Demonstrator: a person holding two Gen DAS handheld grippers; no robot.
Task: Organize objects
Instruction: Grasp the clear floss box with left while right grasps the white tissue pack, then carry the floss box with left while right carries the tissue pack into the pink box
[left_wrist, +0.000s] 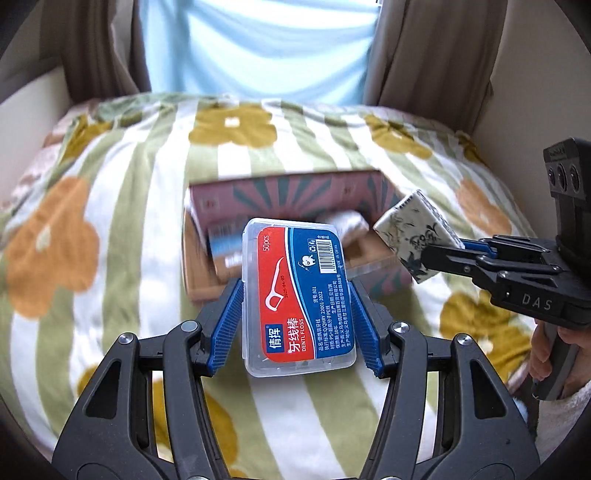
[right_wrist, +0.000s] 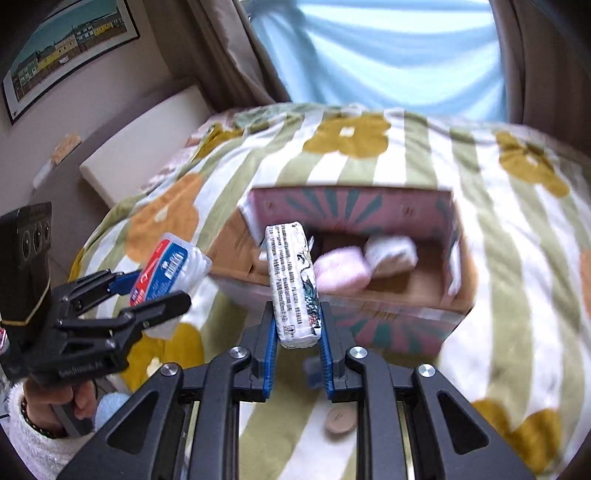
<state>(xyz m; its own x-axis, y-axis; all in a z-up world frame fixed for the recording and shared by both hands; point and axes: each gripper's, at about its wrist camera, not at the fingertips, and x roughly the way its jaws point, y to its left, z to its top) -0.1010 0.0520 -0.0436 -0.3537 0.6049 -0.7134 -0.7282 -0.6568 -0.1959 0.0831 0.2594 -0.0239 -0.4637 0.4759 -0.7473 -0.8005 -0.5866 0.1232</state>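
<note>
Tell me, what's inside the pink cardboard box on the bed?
Inside the pink box sit a pink roll and a white roll, both blurry. The tissue pack in the right gripper hides part of it.

A bed spread with a green-and-white striped blanket (left_wrist: 122, 206) printed with mustard and orange flowers fills the room. Brown curtains (left_wrist: 436, 55) flank a pale blue sheer (left_wrist: 258, 48) beyond its far edge. A framed print of coloured houses (right_wrist: 66, 55) hangs near its left side.
</note>
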